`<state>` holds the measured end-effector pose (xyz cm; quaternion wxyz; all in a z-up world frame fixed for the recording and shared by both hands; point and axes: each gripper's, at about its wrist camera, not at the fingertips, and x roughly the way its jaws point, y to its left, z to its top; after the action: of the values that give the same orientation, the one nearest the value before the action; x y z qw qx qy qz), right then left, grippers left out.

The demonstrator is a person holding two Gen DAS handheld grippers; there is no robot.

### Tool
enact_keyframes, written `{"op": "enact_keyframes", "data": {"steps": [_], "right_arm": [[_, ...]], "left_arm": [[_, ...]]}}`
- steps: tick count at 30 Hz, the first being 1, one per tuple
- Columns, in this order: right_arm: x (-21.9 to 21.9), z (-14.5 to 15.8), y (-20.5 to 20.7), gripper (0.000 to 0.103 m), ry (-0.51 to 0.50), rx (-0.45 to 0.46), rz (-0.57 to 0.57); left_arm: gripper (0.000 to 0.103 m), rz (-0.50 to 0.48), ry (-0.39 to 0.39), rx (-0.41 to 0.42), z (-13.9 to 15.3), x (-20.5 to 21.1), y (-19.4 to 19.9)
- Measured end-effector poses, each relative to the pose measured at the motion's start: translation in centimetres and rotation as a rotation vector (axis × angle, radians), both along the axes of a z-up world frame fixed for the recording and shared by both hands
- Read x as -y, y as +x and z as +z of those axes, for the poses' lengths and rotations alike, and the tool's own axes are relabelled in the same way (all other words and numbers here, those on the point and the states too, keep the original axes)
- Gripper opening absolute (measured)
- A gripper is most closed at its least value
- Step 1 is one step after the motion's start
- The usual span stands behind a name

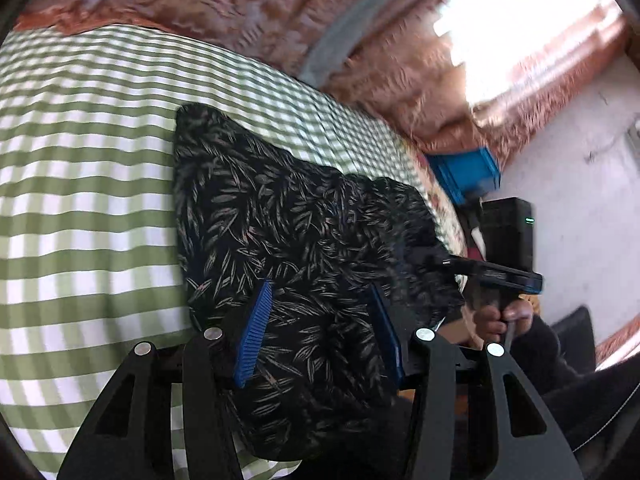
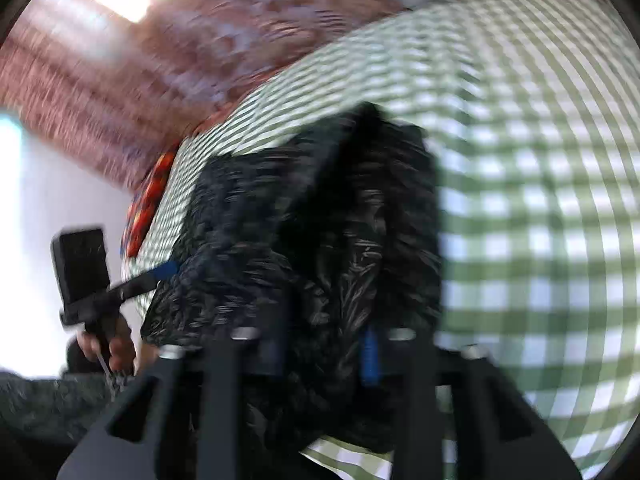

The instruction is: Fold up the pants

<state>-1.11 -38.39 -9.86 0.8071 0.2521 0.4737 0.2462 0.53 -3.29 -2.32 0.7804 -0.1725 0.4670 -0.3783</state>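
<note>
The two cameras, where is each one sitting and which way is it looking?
Left wrist: sits on the left claw, looking along its blue-padded fingers at the black leaf-print pants on the green-and-white checked sheet; the person's other hand shows at the right.
Right wrist: sits on the right claw, very blurred, facing the pants; a hand shows at the left.
Shared: pants, sheet, and each other's claw.

Dark leaf-print pants (image 1: 280,216) — bunched on checked bedding (image 1: 80,184).
</note>
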Motion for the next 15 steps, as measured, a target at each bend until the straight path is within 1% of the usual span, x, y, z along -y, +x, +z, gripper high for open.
{"op": "enact_keyframes", "data": {"steps": [1, 2, 4, 5, 7, 10, 13, 15], "right_arm": [[0.8, 0.0, -0.4, 0.034, 0.027, 0.004, -0.025], [1.3, 0.4, -0.9, 0.036, 0.022, 0.012, -0.044], [2.4, 1.5, -1.8, 0.036, 0.014, 0.031, -0.08], [2.8, 2.2, -2.3, 0.036, 0.014, 0.045, -0.095], [3.5, 3.7, -3.5, 0.036, 0.021, 0.084, -0.102], [2.0, 4.8, -3.1, 0.036, 0.016, 0.111, -0.081], [0.4, 4.3, -1.5, 0.036, -0.036, 0.106, -0.072], [-0.4, 3.6, -0.5, 0.036, -0.036, 0.087, -0.06]], "left_arm": [[0.049, -0.005, 0.047, 0.024, 0.1, 0.7, -0.3], [0.049, -0.008, 0.072, 0.036, 0.1, 1.1, -0.3], [0.051, -0.019, 0.107, 0.061, 0.4, 1.8, -0.7], [0.054, -0.02, 0.108, 0.065, 0.5, 2.0, -0.7], [0.054, -0.016, 0.107, 0.06, 0.5, 2.0, -0.4], [0.054, -0.01, 0.073, 0.051, 0.7, 1.5, -0.4], [0.054, -0.007, 0.057, 0.045, 0.8, 1.3, -0.4], [0.054, -0.007, 0.05, 0.047, 1.0, 1.1, -0.6]]}}
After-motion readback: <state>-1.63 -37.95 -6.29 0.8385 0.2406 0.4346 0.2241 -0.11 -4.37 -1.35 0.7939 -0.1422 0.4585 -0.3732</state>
